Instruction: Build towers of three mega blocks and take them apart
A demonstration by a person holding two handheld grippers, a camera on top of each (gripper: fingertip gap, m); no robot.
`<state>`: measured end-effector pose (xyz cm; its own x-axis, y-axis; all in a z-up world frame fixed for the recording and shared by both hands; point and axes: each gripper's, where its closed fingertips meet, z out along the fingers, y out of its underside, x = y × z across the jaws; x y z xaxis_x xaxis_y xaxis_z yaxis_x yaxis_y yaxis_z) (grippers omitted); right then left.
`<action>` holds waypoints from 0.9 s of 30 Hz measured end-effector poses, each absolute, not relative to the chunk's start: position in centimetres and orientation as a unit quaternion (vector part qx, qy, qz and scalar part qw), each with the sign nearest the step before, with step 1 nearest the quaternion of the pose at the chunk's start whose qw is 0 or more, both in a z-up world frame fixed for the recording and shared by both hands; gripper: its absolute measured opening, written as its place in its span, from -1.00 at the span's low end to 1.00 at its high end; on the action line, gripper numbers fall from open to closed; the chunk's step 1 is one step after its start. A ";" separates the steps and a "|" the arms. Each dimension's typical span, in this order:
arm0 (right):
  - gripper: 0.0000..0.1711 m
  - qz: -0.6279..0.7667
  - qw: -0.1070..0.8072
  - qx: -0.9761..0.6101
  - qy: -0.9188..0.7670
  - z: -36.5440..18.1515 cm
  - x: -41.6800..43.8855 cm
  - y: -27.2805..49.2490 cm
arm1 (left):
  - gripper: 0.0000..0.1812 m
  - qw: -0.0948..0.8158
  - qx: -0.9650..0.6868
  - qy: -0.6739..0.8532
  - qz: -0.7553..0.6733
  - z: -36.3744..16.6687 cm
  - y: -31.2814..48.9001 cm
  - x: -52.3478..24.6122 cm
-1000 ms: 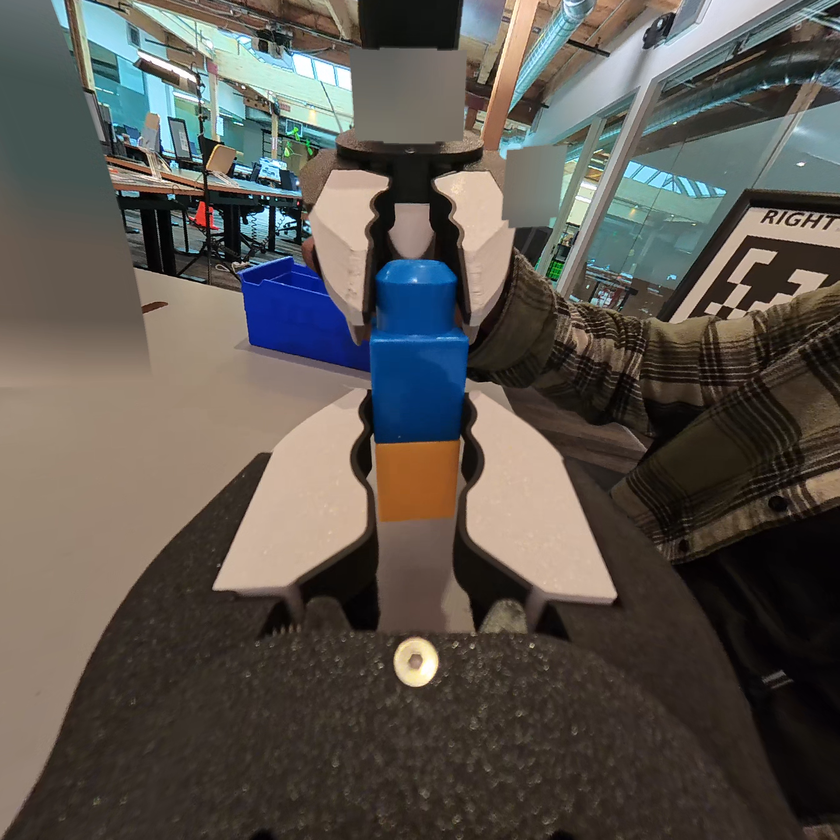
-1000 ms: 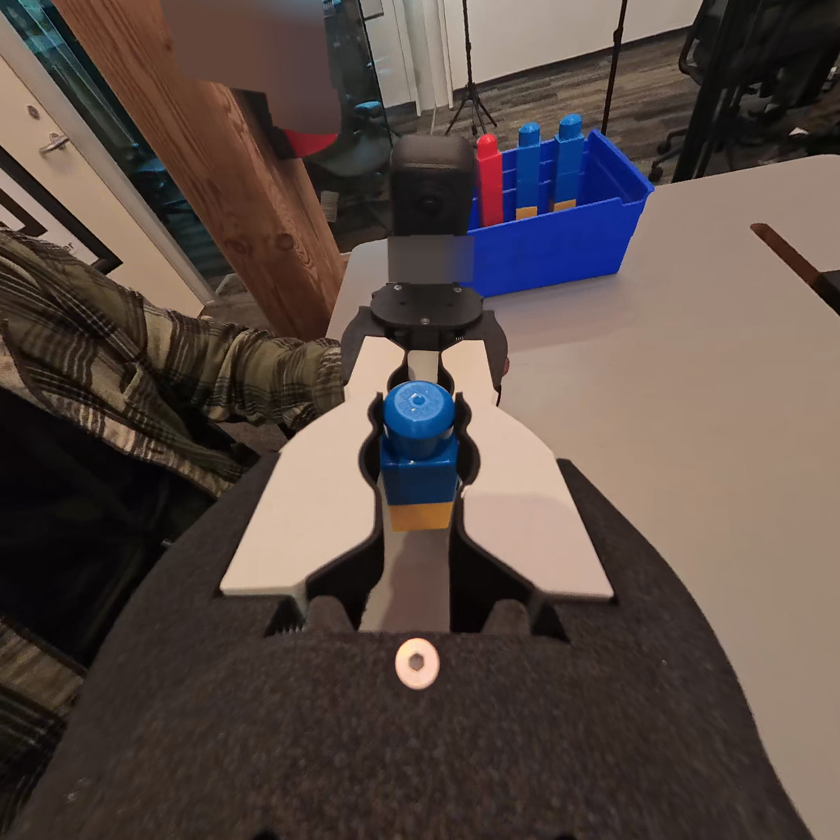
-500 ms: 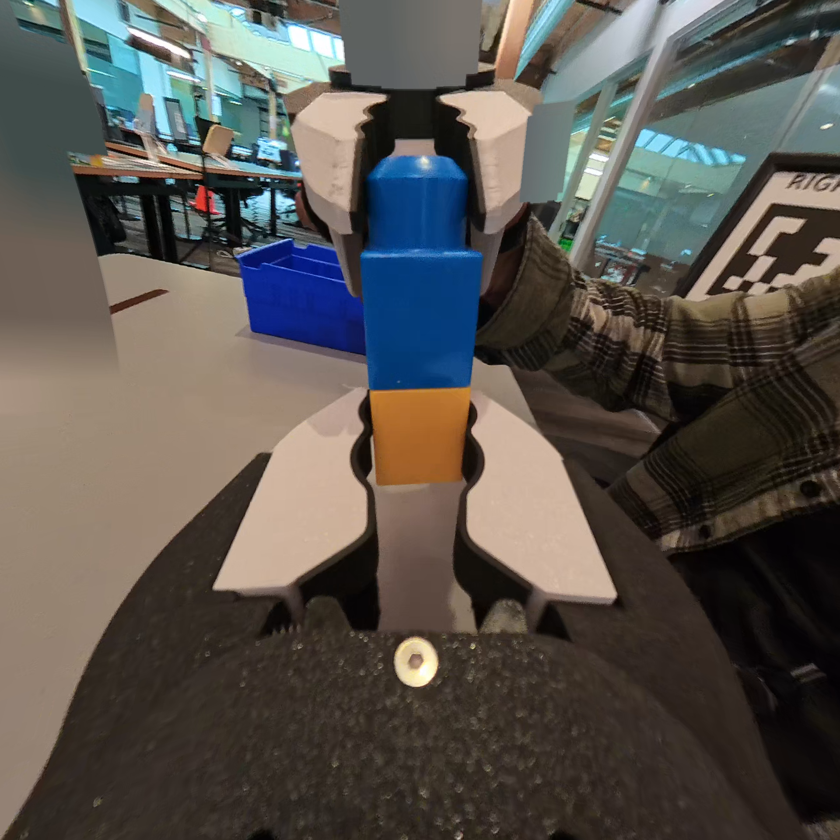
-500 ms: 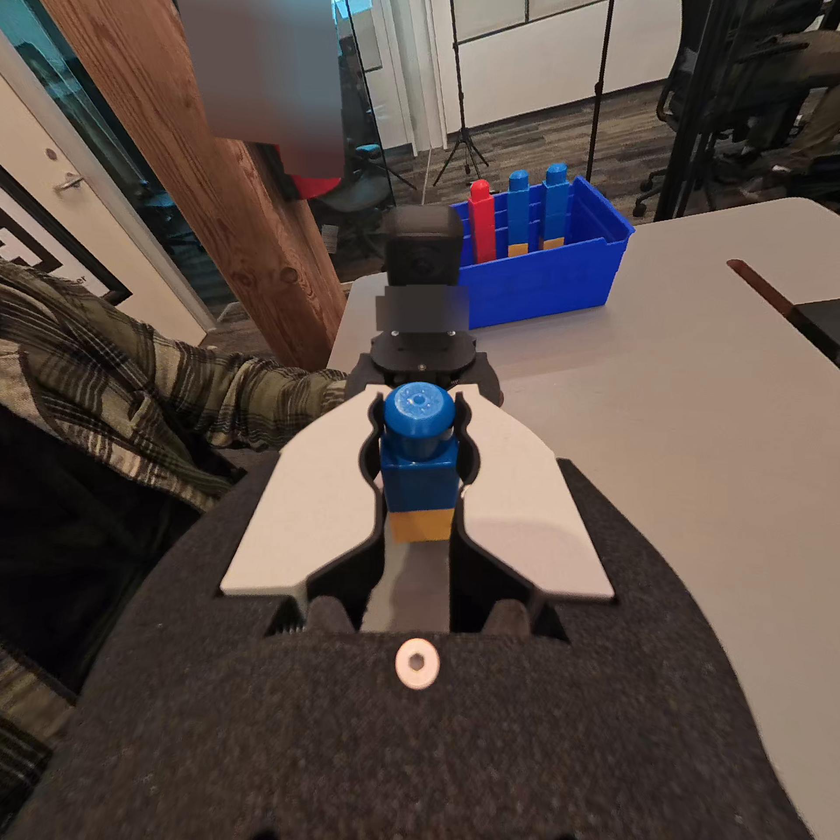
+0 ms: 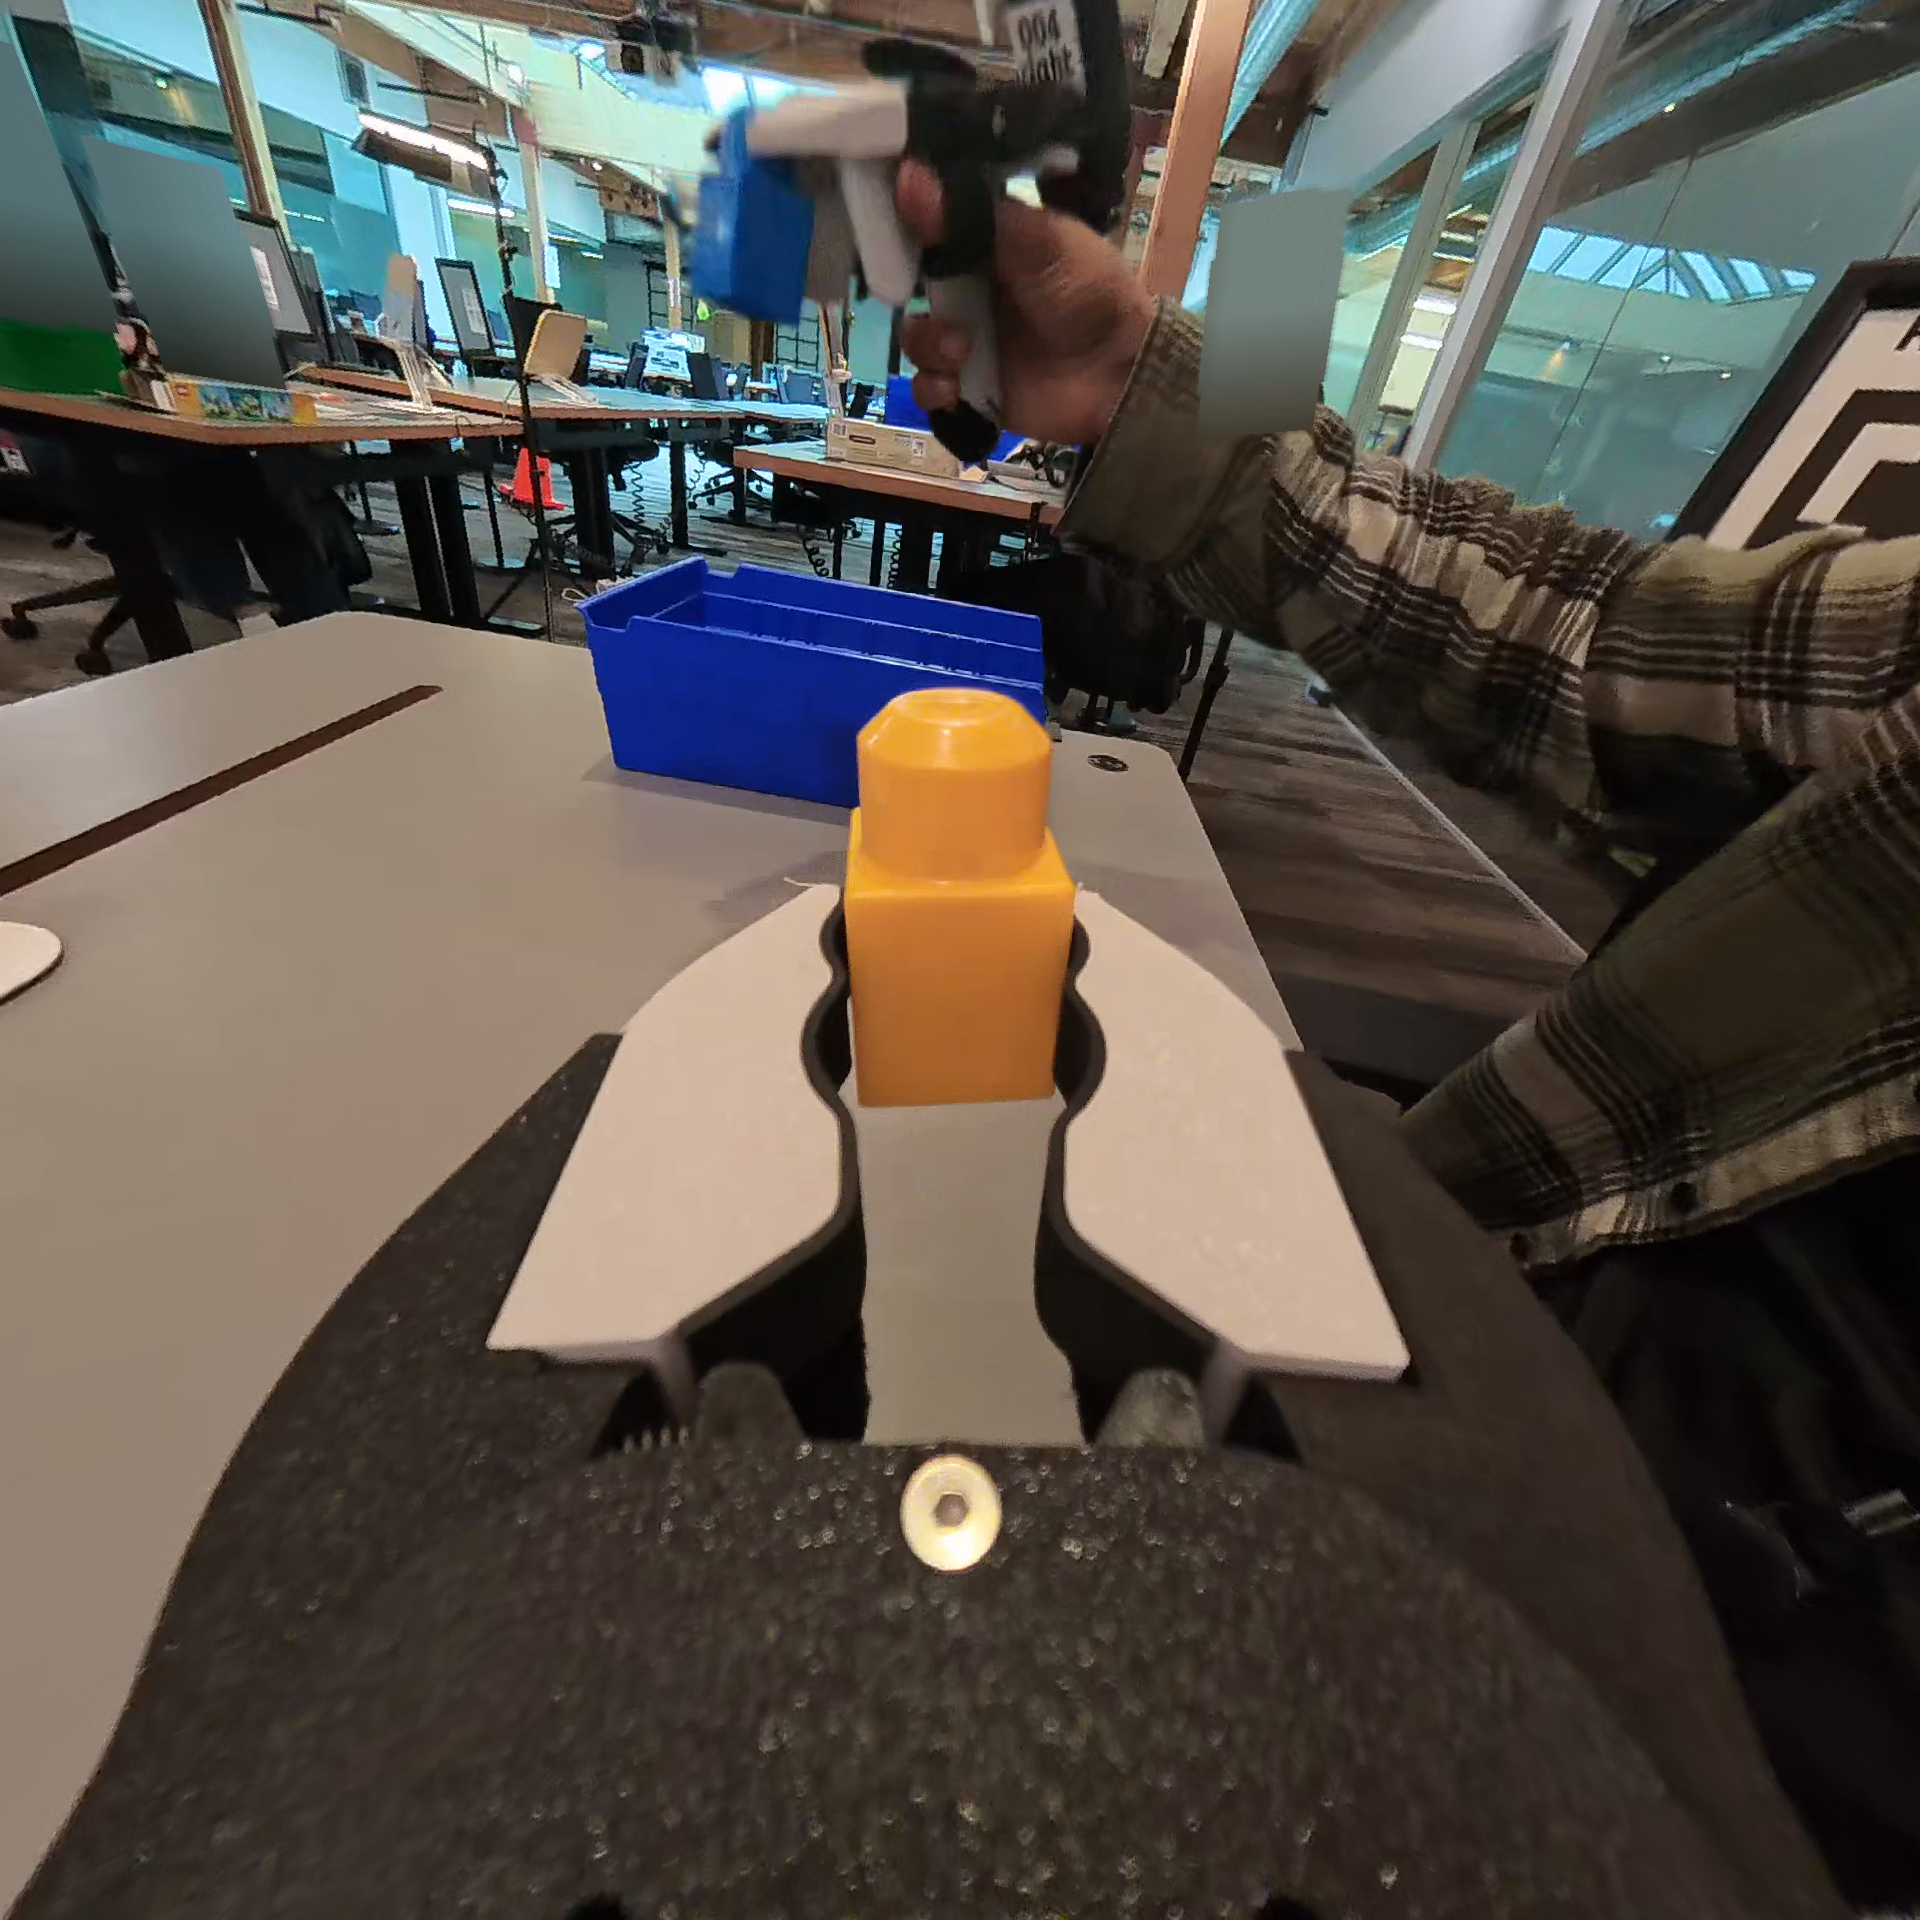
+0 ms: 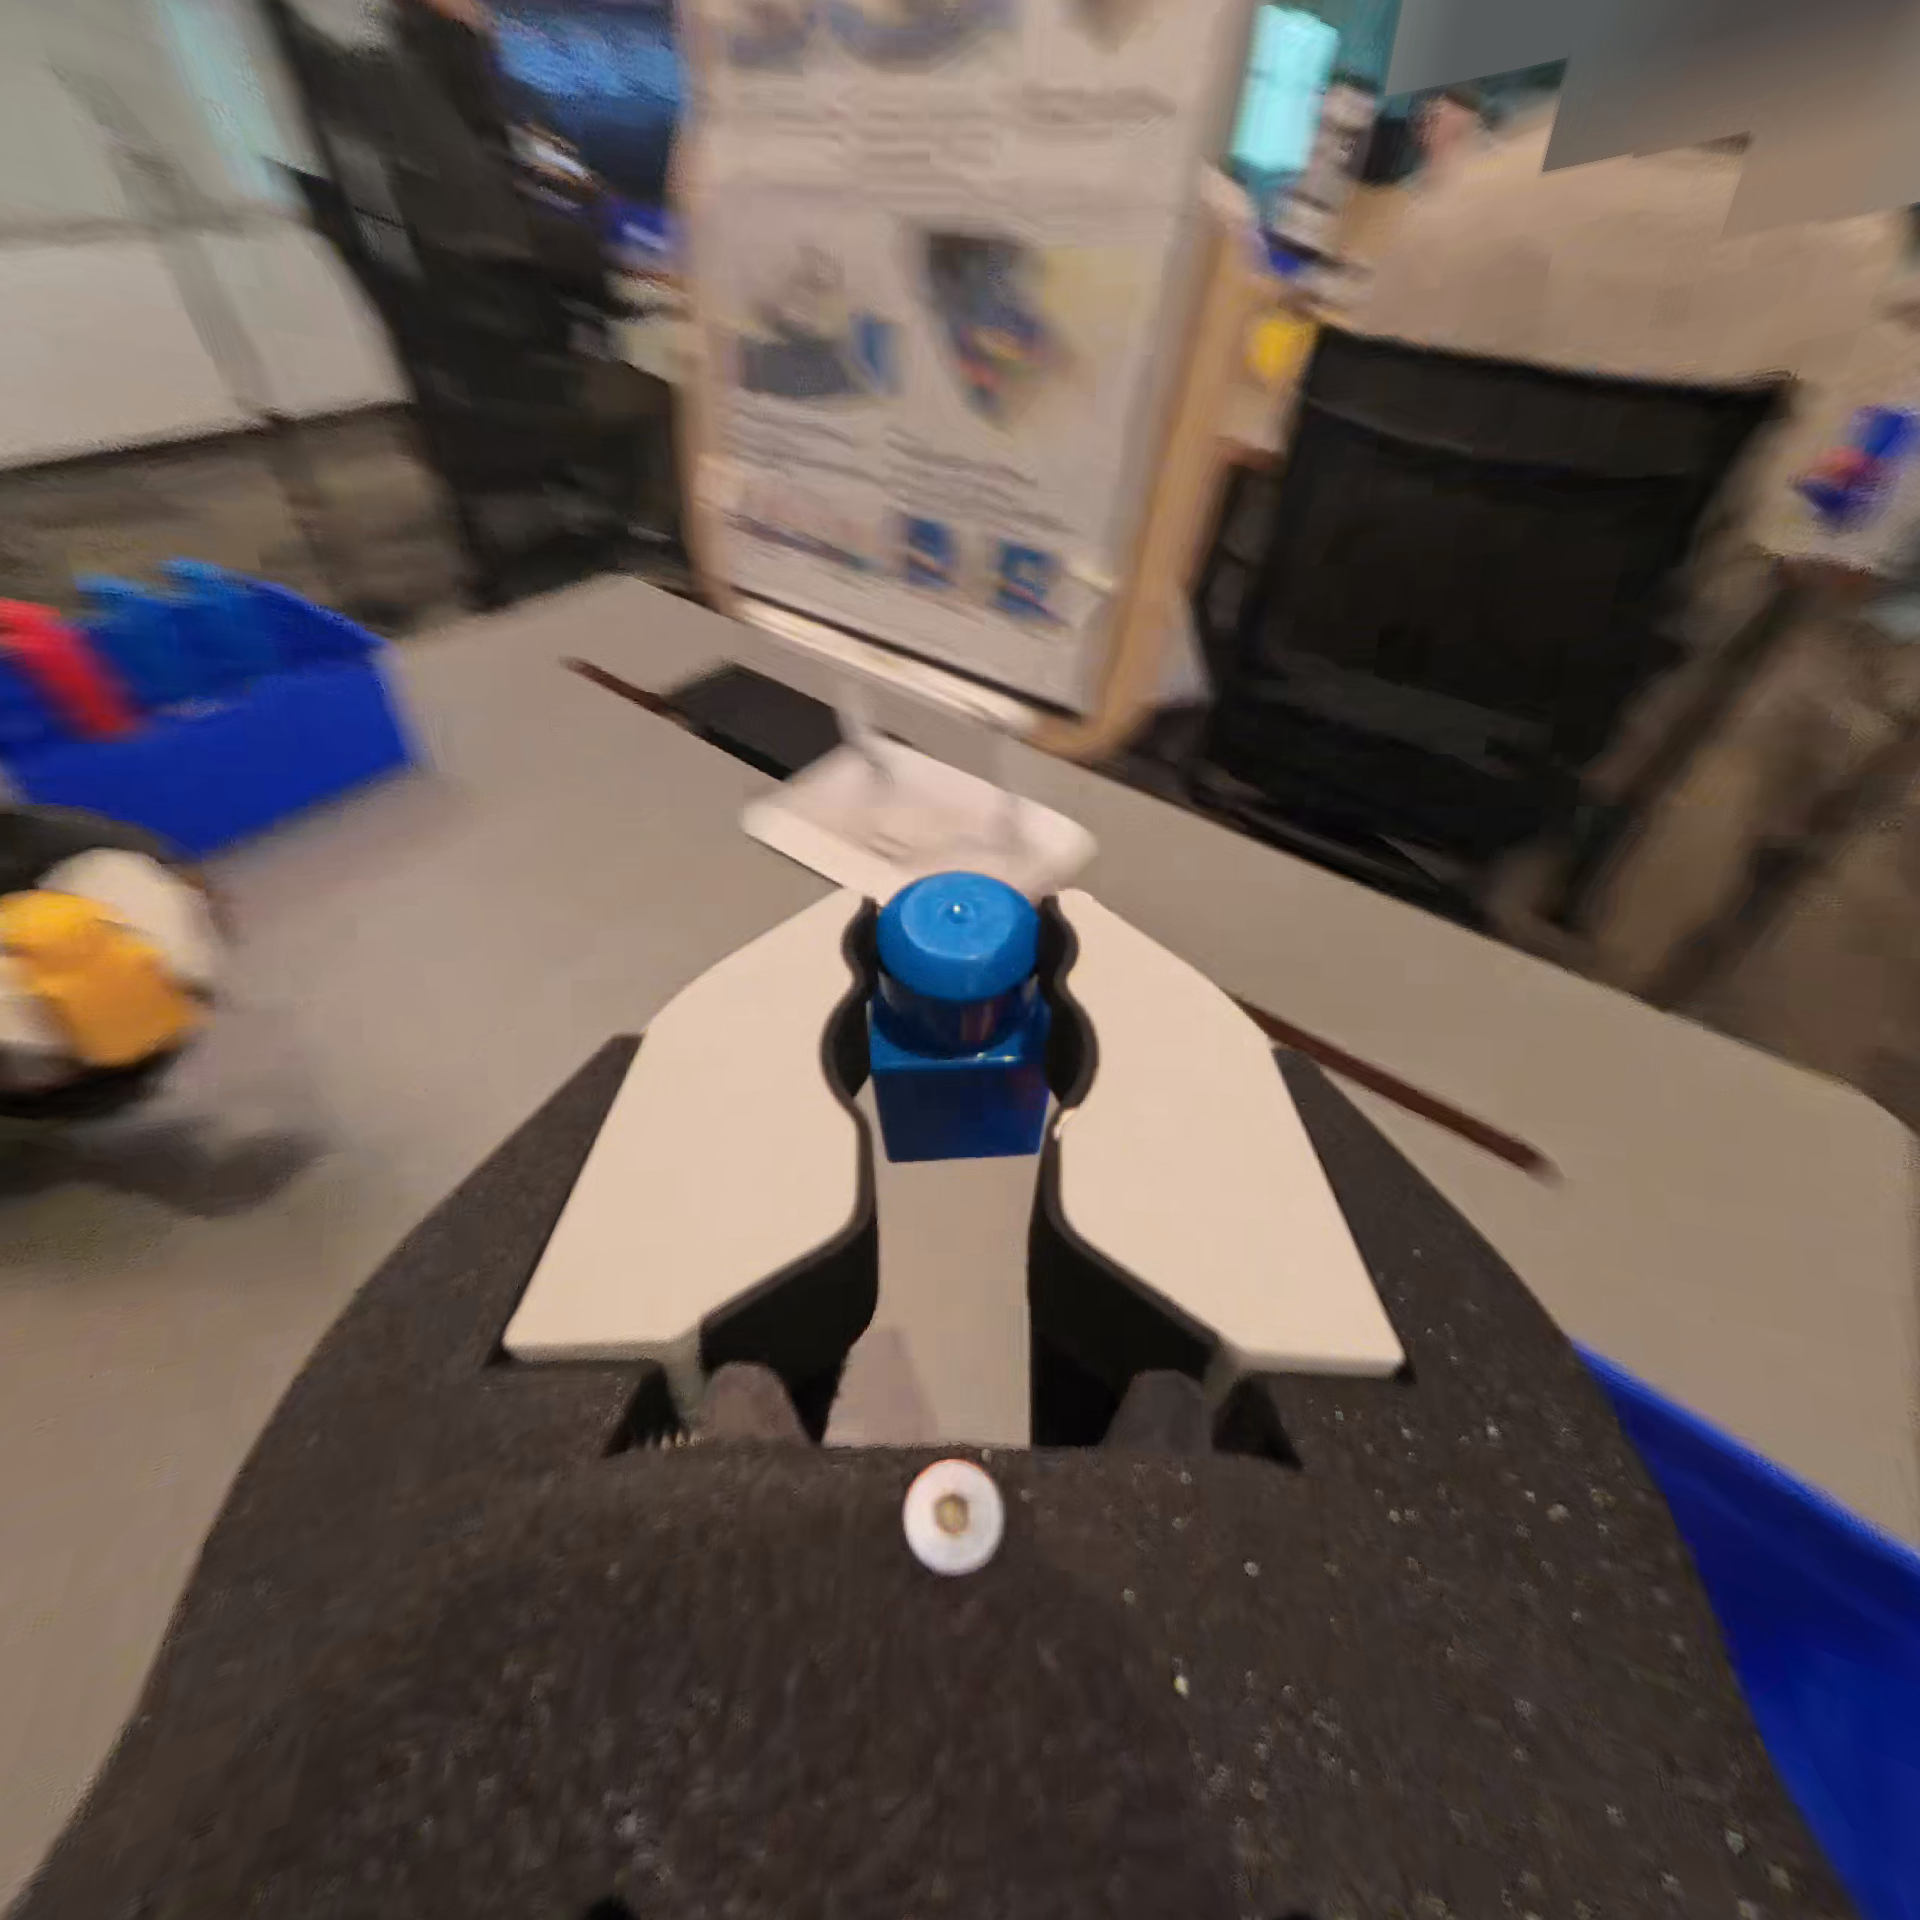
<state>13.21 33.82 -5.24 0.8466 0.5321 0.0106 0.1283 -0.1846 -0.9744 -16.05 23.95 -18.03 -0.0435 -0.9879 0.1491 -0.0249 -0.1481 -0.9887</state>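
Note:
My left gripper (image 5: 956, 966) is shut on an orange mega block (image 5: 956, 935), stud up, held above the grey table (image 5: 364, 935). My right gripper (image 6: 956, 997) is shut on a blue mega block (image 6: 956, 1049). In the left wrist view the right gripper (image 5: 800, 197) shows blurred, high up, with the blue block (image 5: 753, 244) in it. In the right wrist view the left gripper with the orange block (image 6: 99, 987) shows blurred at the far left.
A blue bin (image 5: 810, 675) stands on the table behind the orange block. Another blue bin (image 6: 218, 717) with standing block towers is at the left of the right wrist view. A white card (image 6: 914, 821) and a poster stand (image 6: 935, 343) are ahead. Tip to tip, the grippers are about 35 centimetres apart.
The blue block has come off the orange block. My right gripper has swung up and away with the blue block; the orange one stays in my left gripper.

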 end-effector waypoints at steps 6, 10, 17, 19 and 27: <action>-0.66 0.103 0.541 -0.832 -0.075 -14.8 27.0 33.3 | -0.61 0.433 -0.525 0.502 -0.535 -18.6 22.9 -15.0; -0.66 0.081 0.488 -0.868 -0.042 -20.9 30.1 33.2 | -0.61 0.431 -0.532 0.494 -0.536 -19.0 23.4 -15.2; -0.42 0.079 0.483 -0.871 -0.042 -22.1 30.8 32.7 | -0.61 0.431 -0.539 0.473 -0.547 -18.8 24.3 -15.9; -0.34 0.073 0.504 -0.858 -0.064 -19.5 29.6 32.7 | -0.60 0.433 -0.541 0.473 -0.545 -18.8 24.4 -16.0; -0.34 0.265 0.506 -0.720 -0.394 -10.7 0.6 29.1 | -0.61 0.430 -0.535 0.480 -0.545 -18.8 23.9 -15.5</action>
<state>0.63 29.14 -10.74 0.5496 0.8353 0.0172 0.2983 -0.1770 -0.9379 -15.54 23.89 -18.76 -0.0564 -0.9837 0.1705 -0.0446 -0.1681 -0.9848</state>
